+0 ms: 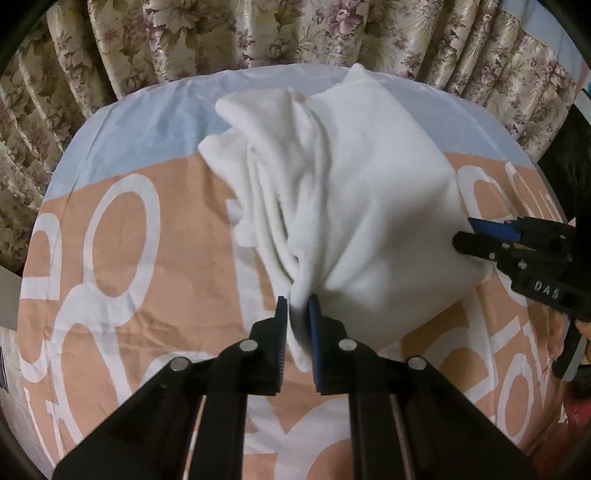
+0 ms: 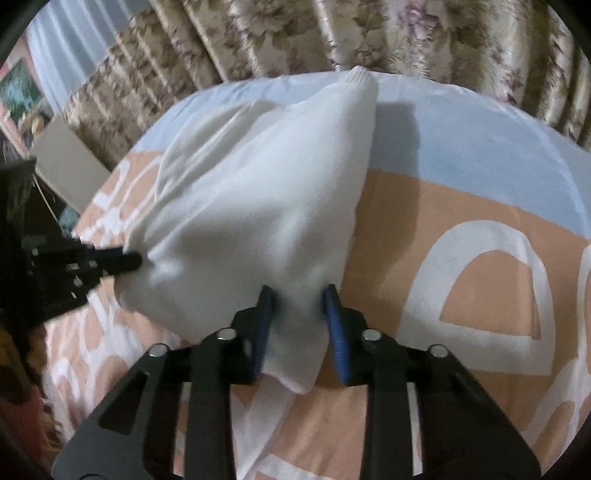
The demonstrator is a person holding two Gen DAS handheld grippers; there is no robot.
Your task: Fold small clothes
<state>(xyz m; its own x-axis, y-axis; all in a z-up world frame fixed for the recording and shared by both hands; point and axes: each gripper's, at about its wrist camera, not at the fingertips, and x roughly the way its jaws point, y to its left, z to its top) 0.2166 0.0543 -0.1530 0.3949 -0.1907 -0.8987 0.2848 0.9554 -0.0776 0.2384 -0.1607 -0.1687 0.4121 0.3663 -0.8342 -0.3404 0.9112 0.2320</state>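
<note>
A small white garment point(image 1: 354, 192) lies bunched on the peach, blue and white patterned sheet point(image 1: 147, 288). My left gripper point(image 1: 298, 306) is shut on a gathered fold of its near edge. My right gripper point(image 2: 297, 295) is closed around another part of that edge, with cloth filling the gap between its blue pads. In the right wrist view the white garment point(image 2: 266, 206) hangs stretched from both grips, lifted at the near side, its far corner on the sheet point(image 2: 461, 206). The right gripper shows in the left wrist view point(image 1: 461, 240), the left gripper in the right wrist view point(image 2: 133, 260).
Floral curtains point(image 1: 295, 33) hang close behind the bed's far edge. A pale board or box point(image 2: 70, 162) stands at the left beyond the sheet. Dark furniture point(image 1: 576, 147) sits at the right edge.
</note>
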